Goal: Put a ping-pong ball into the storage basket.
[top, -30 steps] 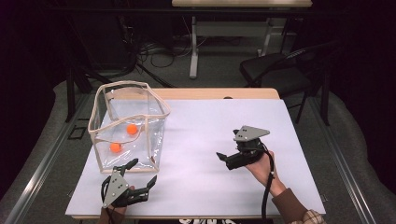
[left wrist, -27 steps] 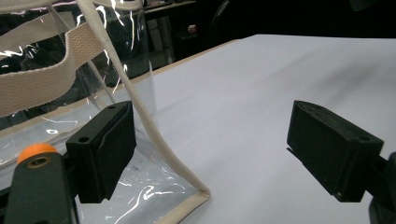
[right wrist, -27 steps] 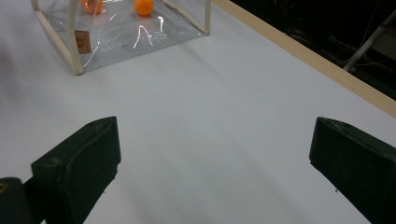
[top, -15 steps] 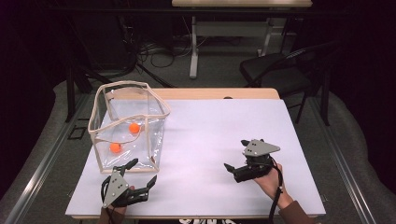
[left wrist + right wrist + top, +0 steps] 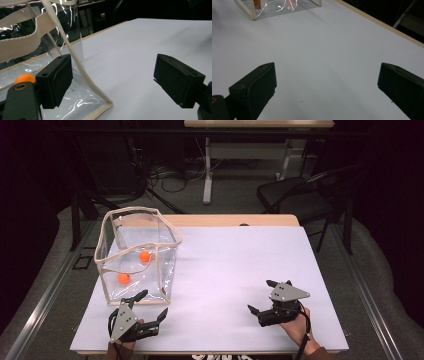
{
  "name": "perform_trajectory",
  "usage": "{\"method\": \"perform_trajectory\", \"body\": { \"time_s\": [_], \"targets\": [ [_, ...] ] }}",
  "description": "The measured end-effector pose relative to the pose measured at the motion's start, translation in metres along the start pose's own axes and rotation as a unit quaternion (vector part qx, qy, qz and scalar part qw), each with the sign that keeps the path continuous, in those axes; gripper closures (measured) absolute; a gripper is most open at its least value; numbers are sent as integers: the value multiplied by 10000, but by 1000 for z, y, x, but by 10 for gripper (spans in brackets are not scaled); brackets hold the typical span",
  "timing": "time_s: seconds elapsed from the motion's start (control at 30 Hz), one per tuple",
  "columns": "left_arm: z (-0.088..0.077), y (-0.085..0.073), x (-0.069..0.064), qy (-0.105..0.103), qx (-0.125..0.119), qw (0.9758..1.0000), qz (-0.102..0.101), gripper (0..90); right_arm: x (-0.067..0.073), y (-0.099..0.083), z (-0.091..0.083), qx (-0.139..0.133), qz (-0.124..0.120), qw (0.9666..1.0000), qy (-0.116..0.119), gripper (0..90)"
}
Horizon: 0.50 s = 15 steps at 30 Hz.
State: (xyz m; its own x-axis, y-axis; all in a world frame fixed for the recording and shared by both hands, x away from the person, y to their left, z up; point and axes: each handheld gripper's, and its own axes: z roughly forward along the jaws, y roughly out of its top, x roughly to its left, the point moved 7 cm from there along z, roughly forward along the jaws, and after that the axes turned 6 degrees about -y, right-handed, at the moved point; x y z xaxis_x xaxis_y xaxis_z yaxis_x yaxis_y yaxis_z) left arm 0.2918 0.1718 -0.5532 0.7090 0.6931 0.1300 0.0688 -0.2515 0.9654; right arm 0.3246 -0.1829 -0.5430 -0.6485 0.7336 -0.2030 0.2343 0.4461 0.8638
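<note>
obstacle: clear bag (image 5: 137, 252) at table's left | free: white table (image 5: 235, 265) centre and right

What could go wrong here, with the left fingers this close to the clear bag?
1. The left gripper is open beside the near corner of the clear bag. One of its fingers sits at the bag's trim, so a forward push could likely shove or tip the light bag.
2. The two orange balls lie loose inside. A jolt might set them rolling.
3. The right gripper rests open, far from the bag, so it can't steady it.
</note>
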Motion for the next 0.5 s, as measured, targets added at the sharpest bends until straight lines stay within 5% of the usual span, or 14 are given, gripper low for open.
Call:
{"method": "perform_trajectory", "body": {
  "time_s": [0.27, 0.5],
  "targets": [
    [0, 0, 0, -5, 6, 10000, -4, 156, 0, -3, -2, -18, 14, 10000, -14, 15],
    [1, 0, 0, -8, 5, 10000, -9, 156, -3, -25, -14, -117, 68, 9998, -167, 16]
  ]
}}
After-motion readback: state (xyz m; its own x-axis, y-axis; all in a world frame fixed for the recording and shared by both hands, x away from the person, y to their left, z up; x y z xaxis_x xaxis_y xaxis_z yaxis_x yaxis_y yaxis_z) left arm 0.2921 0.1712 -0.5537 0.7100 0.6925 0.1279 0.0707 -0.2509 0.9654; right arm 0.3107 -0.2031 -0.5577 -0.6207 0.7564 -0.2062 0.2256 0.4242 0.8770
